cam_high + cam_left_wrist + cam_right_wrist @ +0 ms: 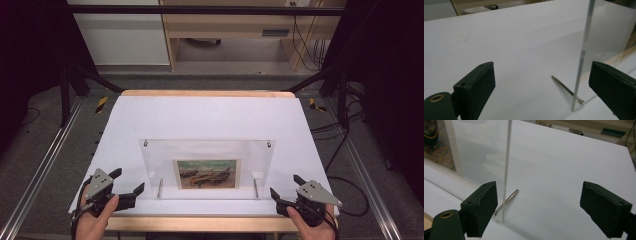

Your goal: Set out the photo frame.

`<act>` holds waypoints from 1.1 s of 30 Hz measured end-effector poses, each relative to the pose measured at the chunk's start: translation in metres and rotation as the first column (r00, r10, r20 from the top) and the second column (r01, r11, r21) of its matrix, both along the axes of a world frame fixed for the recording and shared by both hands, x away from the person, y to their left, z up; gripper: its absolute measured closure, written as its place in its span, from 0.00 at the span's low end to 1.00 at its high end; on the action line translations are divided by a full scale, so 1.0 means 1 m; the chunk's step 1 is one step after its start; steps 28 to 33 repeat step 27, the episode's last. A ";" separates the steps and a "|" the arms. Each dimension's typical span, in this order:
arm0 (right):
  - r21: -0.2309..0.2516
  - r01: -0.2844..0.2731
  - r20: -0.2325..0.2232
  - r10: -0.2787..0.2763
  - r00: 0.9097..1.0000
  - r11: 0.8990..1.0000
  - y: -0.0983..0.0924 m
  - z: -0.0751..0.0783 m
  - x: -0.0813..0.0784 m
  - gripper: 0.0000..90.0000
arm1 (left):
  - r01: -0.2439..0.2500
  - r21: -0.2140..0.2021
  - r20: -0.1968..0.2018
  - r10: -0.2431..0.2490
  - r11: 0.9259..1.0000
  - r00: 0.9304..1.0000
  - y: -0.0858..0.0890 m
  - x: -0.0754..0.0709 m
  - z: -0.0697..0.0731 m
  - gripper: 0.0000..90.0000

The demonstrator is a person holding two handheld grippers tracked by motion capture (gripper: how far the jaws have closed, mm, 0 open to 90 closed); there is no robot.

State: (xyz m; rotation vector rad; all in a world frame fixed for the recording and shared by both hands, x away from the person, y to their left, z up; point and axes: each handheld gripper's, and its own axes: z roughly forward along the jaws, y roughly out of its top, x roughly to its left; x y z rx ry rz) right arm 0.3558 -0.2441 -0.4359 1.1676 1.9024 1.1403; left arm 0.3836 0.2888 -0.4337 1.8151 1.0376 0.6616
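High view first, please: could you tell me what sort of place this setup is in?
Probably a lab or workshop bench for recording manipulation: a white-topped table inside a black metal frame, cables trailing on a grey floor, and a clear acrylic picture frame standing between two handheld grippers.

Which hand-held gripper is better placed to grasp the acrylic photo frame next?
Neither clearly: left hand-held gripper and right hand-held gripper flank the acrylic photo frame symmetrically, jaws open, each with a frame edge between its jaws.

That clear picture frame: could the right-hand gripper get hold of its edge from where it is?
Probably yes. The right gripper is open beside the frame, whose edge already stands between its jaws.
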 end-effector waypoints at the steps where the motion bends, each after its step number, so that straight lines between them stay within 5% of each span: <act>1: -0.003 0.011 -0.001 -0.011 1.000 1.000 -0.002 0.000 0.000 0.17 | -0.011 0.006 -0.002 0.011 1.000 1.000 0.002 0.001 -0.001 0.07; 6: -0.036 0.084 -0.046 -0.086 0.995 0.996 -0.009 -0.006 0.006 0.17 | -0.070 0.035 -0.031 0.071 0.997 0.997 0.010 0.010 -0.006 0.08; 12: -0.056 0.144 -0.092 -0.148 0.985 0.988 -0.012 -0.014 0.023 0.15 | -0.113 0.117 -0.078 0.122 0.987 0.989 0.014 0.028 -0.014 0.07; 17: -0.070 0.180 -0.117 -0.187 0.975 0.981 -0.013 -0.020 0.047 0.14 | -0.134 0.113 -0.114 0.146 0.985 0.983 0.017 0.047 -0.021 0.06; 24: -0.105 0.222 -0.129 -0.235 0.963 0.969 -0.009 -0.023 0.081 0.15 | -0.148 0.130 -0.112 0.162 0.980 0.980 0.018 0.071 -0.029 0.07; 33: -0.112 0.232 -0.121 -0.245 0.962 0.966 -0.008 -0.023 0.085 0.17 | -0.157 0.125 -0.110 0.171 0.980 0.979 0.019 0.073 -0.029 0.08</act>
